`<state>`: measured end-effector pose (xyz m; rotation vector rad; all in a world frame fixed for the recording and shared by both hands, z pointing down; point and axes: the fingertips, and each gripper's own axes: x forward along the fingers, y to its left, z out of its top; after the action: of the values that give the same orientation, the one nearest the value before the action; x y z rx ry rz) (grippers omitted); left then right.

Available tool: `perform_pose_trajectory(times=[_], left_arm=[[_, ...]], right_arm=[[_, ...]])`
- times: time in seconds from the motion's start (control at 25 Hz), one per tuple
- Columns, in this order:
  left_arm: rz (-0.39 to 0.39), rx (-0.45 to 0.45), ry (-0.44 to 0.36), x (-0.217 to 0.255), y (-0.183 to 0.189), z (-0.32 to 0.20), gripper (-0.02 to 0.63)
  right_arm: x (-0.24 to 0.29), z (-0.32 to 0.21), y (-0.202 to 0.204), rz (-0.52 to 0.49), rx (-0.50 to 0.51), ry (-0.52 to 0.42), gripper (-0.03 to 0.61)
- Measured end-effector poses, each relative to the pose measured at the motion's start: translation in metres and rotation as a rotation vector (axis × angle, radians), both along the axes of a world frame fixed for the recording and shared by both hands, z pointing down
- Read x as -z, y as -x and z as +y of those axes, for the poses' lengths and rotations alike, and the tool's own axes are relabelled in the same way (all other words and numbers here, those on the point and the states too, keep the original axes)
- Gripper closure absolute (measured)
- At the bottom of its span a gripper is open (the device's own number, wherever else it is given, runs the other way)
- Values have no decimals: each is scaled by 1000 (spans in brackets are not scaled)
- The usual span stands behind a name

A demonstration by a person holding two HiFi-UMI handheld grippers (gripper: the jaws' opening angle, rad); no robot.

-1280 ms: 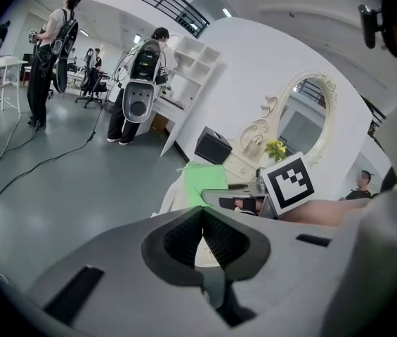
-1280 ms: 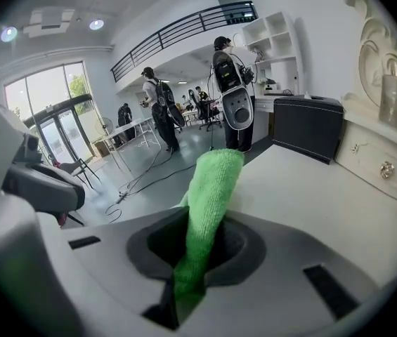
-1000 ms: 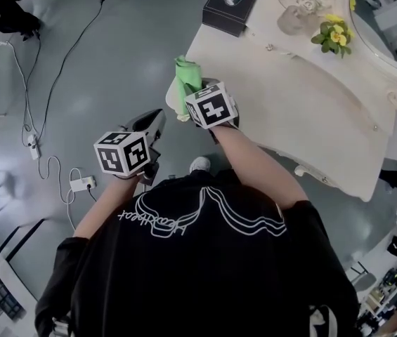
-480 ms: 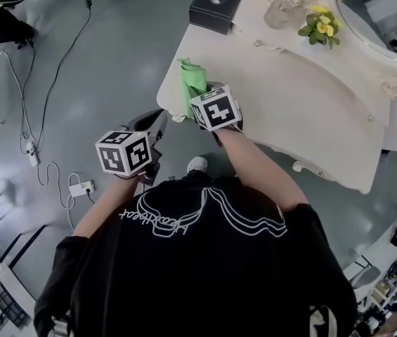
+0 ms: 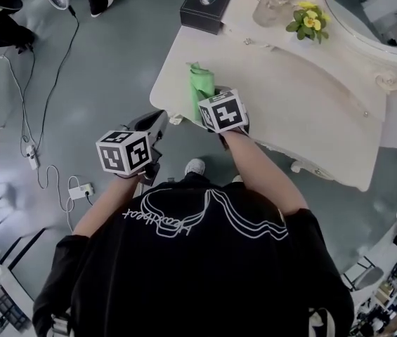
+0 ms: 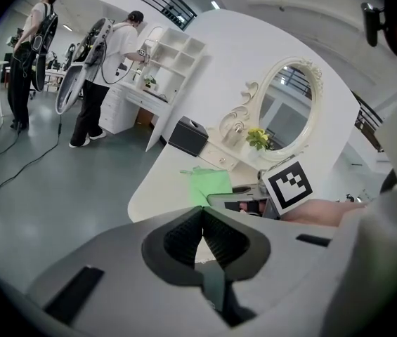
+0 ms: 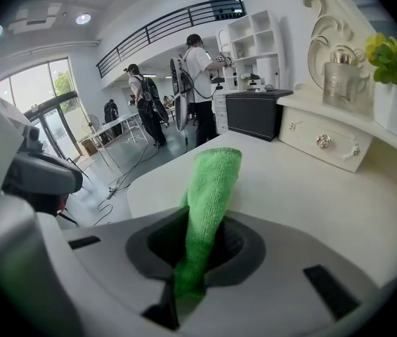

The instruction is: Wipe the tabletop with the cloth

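While the right gripper [image 7: 197, 255] clamps only one bunched end of the green cloth [image 7: 211, 181] deep between its jaws, the free length lies forward on the tabletop [image 7: 310, 195], close to the rounded left edge. Grip sits low to the surface, presumably so the cloth trails flat under a stroke.

Left gripper [image 6: 203, 236]: jaws pressed together, nothing between them. It is held off the table, over the floor [image 5: 100, 69]. Judged idle, parked clear of the wiping path.

Farther along the tabletop, well apart from the cloth: black tissue box [image 5: 204, 4], glass bottle [image 5: 268, 9], yellow flowers [image 5: 305, 21] beside the mirror [image 5: 384, 9].

Judgement: wipe at an early stage; cloth at the near-left corner, broad surface ahead.
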<state>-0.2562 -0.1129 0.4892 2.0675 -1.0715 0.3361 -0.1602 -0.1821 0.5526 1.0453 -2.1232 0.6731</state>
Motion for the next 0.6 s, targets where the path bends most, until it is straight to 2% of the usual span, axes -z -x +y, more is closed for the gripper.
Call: perform_pose_trajectory(times=[0.6], left_arm=[[-5, -30, -5, 14, -67, 32, 609]], right_arm=[[-1, 31, -80, -7, -58, 12, 522]])
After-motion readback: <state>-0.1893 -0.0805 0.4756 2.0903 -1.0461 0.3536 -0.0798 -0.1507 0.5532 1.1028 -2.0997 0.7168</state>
